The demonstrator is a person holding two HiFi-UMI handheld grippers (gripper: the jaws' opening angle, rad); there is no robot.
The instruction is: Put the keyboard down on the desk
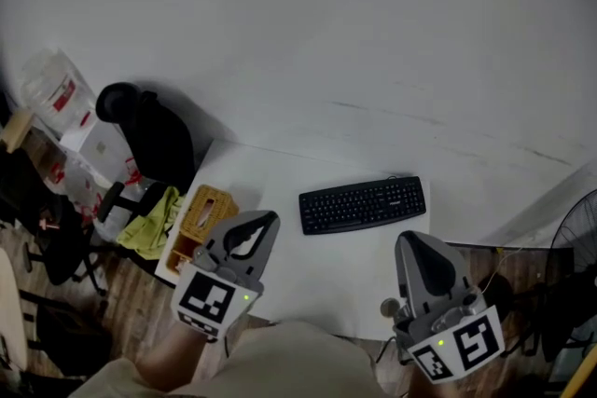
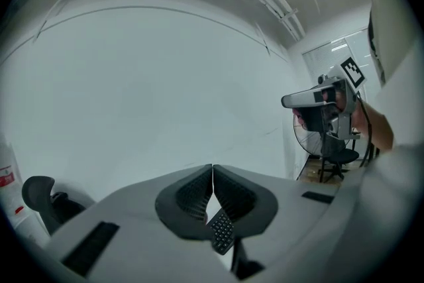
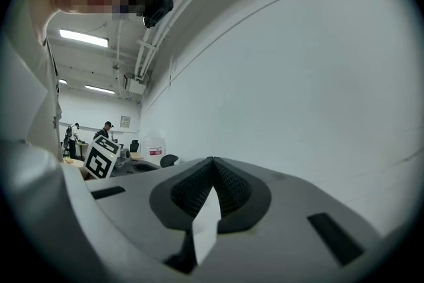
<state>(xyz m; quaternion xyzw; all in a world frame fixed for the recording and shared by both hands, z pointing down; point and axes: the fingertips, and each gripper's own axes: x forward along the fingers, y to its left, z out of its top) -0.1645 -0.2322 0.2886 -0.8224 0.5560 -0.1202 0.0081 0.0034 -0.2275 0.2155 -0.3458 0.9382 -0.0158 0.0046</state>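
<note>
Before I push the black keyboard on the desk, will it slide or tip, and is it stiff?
The keyboard lies flat and low on the white desk, so it will probably slide, not tip. It looks like one long rigid slab, likely stiff. Its right end sits near the desk edge, so a push that way might drop it.

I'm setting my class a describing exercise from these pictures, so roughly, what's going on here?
A person holds a gripper in each hand at the near edge of a white desk. A black keyboard lies flat on the desk, apart from both. The left gripper and the right gripper are shut and empty, so the keyboard looks already put down.
</note>
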